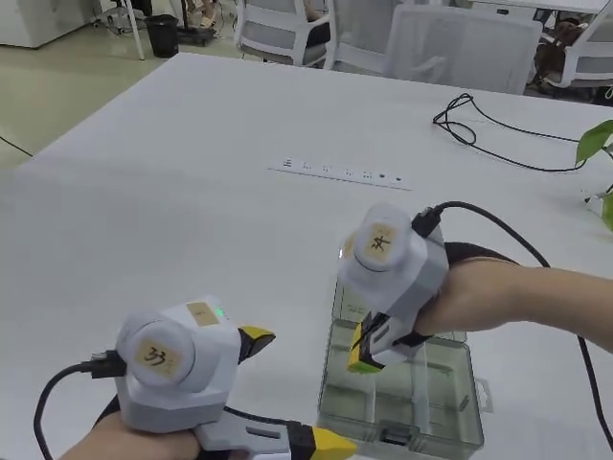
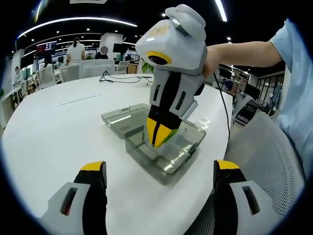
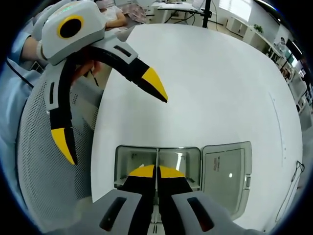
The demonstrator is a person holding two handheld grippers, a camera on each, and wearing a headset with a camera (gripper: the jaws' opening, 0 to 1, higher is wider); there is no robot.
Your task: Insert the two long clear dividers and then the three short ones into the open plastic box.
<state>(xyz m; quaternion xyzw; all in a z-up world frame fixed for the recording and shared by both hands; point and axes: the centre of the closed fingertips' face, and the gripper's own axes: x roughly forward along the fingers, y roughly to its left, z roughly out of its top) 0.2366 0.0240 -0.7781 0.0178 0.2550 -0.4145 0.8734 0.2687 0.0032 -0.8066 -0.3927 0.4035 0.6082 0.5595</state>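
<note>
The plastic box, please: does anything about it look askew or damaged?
Nothing stands out. The plastic box sits flat on the table, lid open, and the right gripper holds a clear divider upright inside it.

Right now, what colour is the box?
Clear, greyish; the box shows best in the left gripper view.

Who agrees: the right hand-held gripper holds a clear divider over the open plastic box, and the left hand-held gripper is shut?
No: the left hand-held gripper is open, jaws apart (left gripper view). The right hand-held gripper holds the clear divider over the plastic box.
</note>
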